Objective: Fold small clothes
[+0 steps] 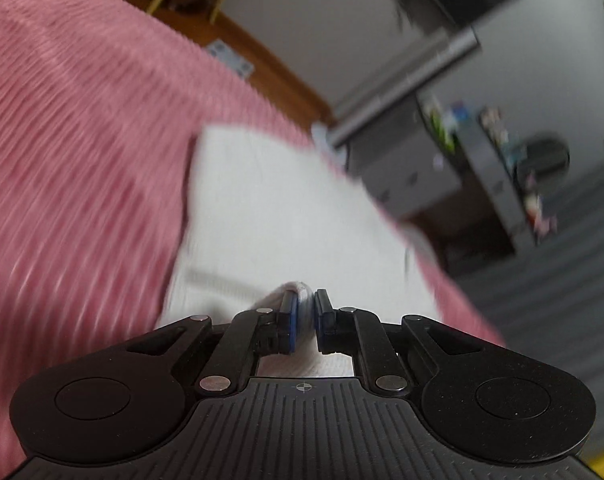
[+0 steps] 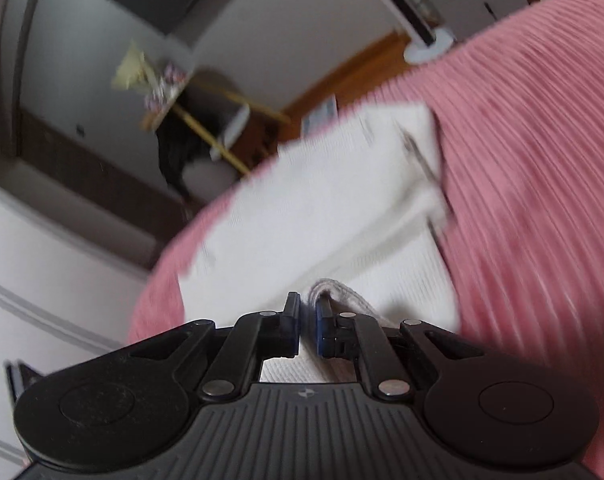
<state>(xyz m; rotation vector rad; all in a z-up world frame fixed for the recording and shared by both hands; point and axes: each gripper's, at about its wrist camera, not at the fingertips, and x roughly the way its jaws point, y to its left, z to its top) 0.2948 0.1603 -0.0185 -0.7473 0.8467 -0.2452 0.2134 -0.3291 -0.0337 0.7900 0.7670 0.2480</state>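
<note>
One white garment (image 1: 285,216) lies on the pink ribbed bed cover (image 1: 69,152). The left gripper (image 1: 305,320) is clamped on a bunched edge of it, and the right gripper (image 2: 308,324) is pinched on another edge of the same cloth. From each gripper the rest of the garment stretches toward 12 o'clock, with its long axis running away. Both hands are equally near. I count one garment and two grippers.

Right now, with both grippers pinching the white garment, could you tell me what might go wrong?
1. The left gripper and right gripper each hold only a thin bunched edge of the white garment, so a corner could slip out.
2. The garment lies close to the edge of the pink cover, so it might slide off.
</note>
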